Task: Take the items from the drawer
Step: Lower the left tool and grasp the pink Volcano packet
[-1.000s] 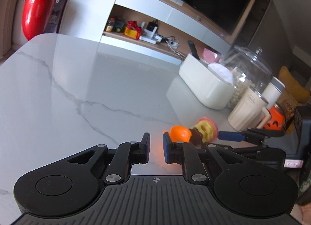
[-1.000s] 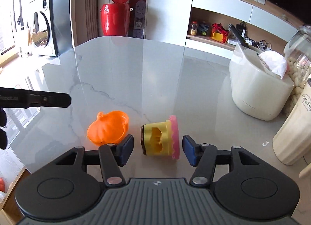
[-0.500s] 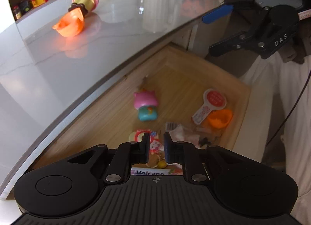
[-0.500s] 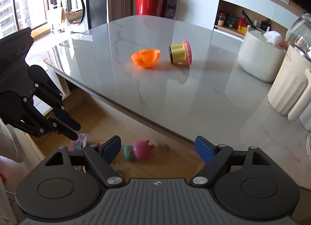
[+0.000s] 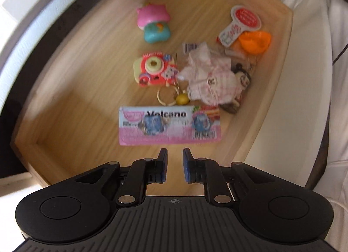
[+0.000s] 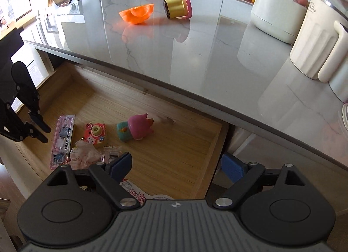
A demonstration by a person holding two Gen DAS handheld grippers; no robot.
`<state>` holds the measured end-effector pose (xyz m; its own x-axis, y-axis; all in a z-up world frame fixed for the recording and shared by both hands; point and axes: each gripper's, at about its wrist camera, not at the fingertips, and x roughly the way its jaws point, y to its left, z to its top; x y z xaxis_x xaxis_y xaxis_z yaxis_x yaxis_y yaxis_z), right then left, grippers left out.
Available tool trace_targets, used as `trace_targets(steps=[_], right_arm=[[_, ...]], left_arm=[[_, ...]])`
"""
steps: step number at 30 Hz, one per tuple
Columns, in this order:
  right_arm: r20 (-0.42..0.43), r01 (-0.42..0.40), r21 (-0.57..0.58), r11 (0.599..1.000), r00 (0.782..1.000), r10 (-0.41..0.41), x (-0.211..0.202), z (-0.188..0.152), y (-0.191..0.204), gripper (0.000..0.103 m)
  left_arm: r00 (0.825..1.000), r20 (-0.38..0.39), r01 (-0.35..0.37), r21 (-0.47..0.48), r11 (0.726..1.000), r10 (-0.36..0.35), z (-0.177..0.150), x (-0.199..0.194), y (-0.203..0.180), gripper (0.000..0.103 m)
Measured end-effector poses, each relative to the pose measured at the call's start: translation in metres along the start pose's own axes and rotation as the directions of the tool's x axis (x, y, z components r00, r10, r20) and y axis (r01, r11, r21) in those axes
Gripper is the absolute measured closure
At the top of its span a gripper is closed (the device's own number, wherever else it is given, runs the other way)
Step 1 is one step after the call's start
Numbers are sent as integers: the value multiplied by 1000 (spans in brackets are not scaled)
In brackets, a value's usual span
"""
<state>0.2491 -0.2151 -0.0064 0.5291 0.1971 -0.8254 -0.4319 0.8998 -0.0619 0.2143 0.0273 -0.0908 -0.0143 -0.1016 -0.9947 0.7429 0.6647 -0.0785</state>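
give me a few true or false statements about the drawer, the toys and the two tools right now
1. The left tool holds the Volcano packet. False: its jaws are narrowly apart with nothing between them, short of the packet.
2. The orange pumpkin half lies on the countertop. True.
3. The drawer is closed. False: it is pulled out, toys showing inside.
4. The right tool is open wide and holds nothing. True.
5. The pink and teal toy sits on the countertop. False: it lies in the drawer.

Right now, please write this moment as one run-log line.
left gripper: open, empty, above Volcano packet | right gripper: open, empty | drawer: open
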Motion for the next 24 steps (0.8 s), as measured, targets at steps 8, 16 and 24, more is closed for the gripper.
trace_targets(steps=[8,16,24], right_arm=[[19,-12,-1,1000,1000,12,-5,2,1,6],[13,-3,-5,1000,1000,3,-3,3,1,5],[24,-8,-4,1000,1000,8,-5,4,2,3]], left_arm=[[997,74,35,-215,976,-19,15,20,30,87],[968,251,105,-370,923,-10,28,14,38,87],[971,232,146,-418,897,-50,7,-9,37,87]])
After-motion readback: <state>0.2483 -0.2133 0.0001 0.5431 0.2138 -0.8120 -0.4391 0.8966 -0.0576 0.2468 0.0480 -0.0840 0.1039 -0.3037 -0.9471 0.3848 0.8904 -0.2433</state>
